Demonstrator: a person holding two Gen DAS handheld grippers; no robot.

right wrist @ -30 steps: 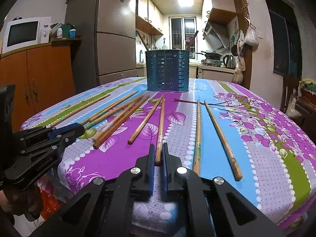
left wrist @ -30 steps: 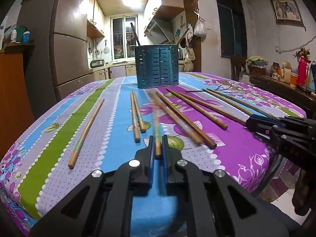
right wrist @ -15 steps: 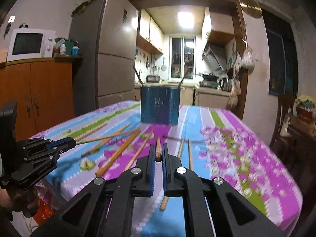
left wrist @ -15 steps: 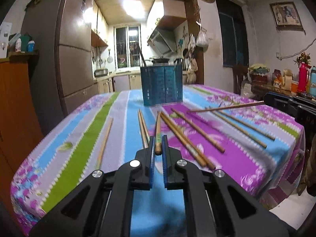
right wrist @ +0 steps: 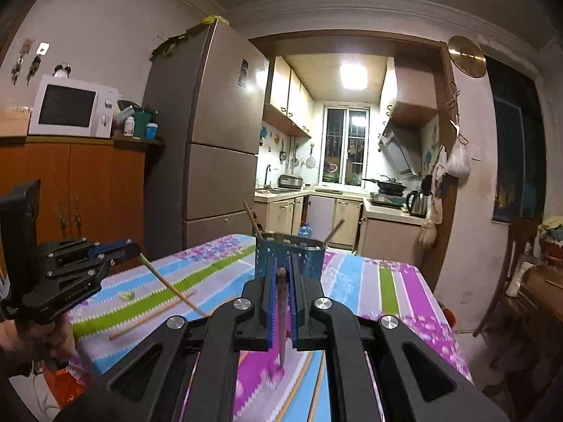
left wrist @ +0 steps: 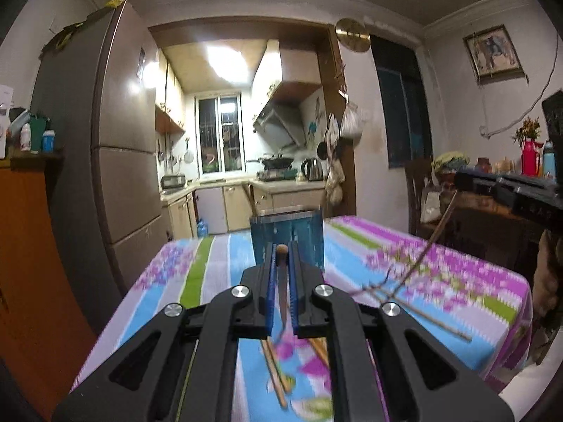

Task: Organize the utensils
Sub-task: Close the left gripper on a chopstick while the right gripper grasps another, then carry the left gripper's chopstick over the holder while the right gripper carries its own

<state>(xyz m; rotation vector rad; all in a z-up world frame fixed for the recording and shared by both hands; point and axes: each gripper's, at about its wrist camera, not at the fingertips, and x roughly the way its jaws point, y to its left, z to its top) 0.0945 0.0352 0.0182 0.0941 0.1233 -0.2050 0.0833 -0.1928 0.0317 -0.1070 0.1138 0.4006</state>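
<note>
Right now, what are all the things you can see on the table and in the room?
holder: one, blue, far end of table, two sticks poking out.
held chopsticks: two, brown, one in each gripper, off the table.
loose chopsticks: several, brown, lying on the cloth; count blurred.
tablecloth: one, striped and flowery purple, blue, green.
fridge: one, brownish, left of the kitchen doorway.
microwave: one, white, on the orange cabinet.
kettle: one, silver, kitchen counter.
flask: one, red, right sideboard.
left gripper: black, blue pads, shut on a chopstick.
right gripper: black, blue pads, shut on a chopstick.
</note>
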